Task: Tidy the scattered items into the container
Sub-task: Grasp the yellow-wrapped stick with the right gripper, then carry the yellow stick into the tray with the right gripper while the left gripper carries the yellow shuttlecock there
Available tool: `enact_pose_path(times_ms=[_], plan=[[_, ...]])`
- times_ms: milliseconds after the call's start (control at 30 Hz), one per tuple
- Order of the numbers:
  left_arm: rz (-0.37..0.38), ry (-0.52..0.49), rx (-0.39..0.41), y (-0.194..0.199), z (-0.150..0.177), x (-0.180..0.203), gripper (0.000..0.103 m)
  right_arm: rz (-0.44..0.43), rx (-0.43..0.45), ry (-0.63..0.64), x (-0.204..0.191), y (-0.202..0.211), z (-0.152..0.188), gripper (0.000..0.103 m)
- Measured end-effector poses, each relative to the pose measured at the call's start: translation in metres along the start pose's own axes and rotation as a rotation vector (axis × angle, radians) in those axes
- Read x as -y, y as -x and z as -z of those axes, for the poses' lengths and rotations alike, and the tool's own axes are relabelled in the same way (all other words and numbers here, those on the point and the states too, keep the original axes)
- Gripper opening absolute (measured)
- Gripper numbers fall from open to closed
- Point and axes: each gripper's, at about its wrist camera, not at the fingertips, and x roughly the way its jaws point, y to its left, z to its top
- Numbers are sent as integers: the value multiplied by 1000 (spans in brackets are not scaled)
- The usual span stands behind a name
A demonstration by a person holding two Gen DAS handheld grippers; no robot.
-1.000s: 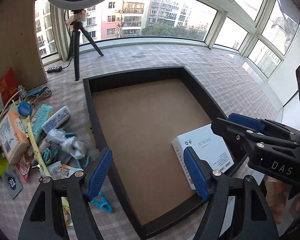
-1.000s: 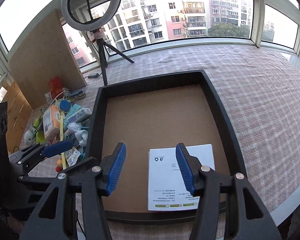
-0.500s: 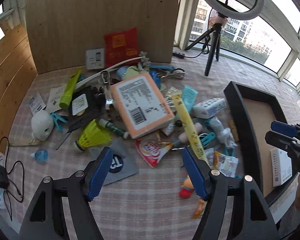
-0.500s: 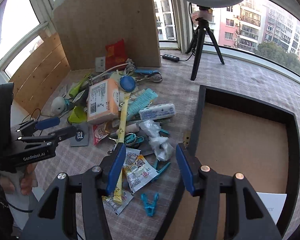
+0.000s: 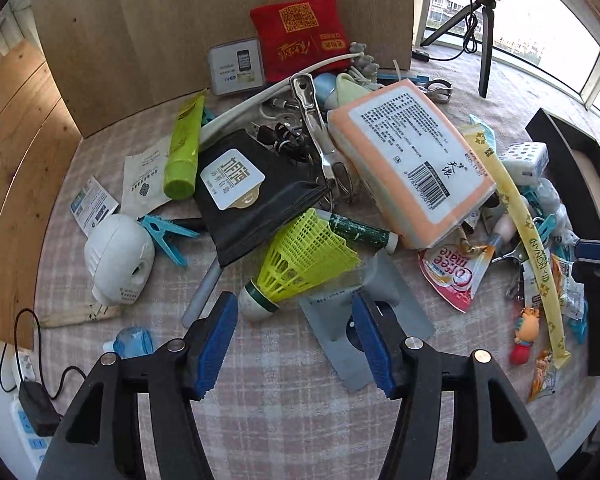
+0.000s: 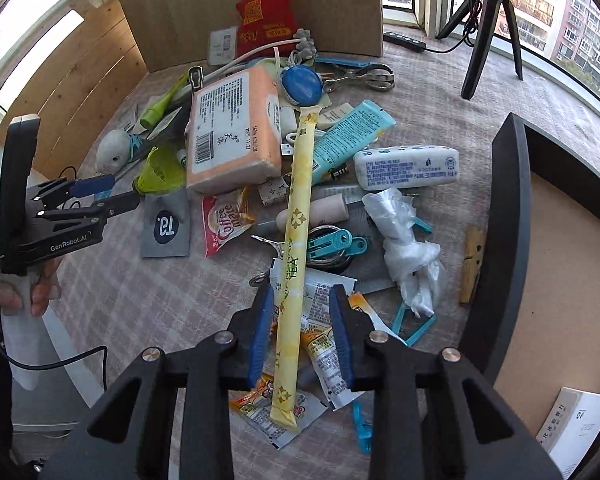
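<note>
My right gripper (image 6: 300,332) points down over the pile with its jaws closing. A long yellow stick packet (image 6: 296,216) lies between the pads, which do not press on it. My left gripper (image 5: 294,340) hovers just short of a yellow-green shuttlecock (image 5: 300,264) and a grey pouch (image 5: 364,320). Its jaws are closing with nothing gripped. The left gripper (image 6: 112,194) also shows in the right wrist view, held by a hand. The black tray (image 6: 504,208) lies at the right and holds a white box (image 6: 580,420).
The checked cloth carries several scattered items: an orange tissue pack (image 5: 408,160), a black wallet (image 5: 256,196), a green tube (image 5: 184,148), a white plastic bag (image 6: 408,240) and teal clips. A wooden board (image 5: 180,20) stands behind. A tripod (image 6: 488,28) rises at the back right.
Both views swung from the tray to the pile at the left and dropped lower. Both pairs of jaws narrowed. The right gripper now straddles the yellow stick packet.
</note>
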Motion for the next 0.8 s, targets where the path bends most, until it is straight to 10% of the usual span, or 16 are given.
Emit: enact_pose_path(times_ms=[567, 800], plan=[[31, -12, -49, -42, -15, -13, 60, -26, -111, -33, -3, -51, -12, 28], [67, 7, -43, -41, -14, -14, 46, -58, -114, -26, -4, -47, -14, 11]])
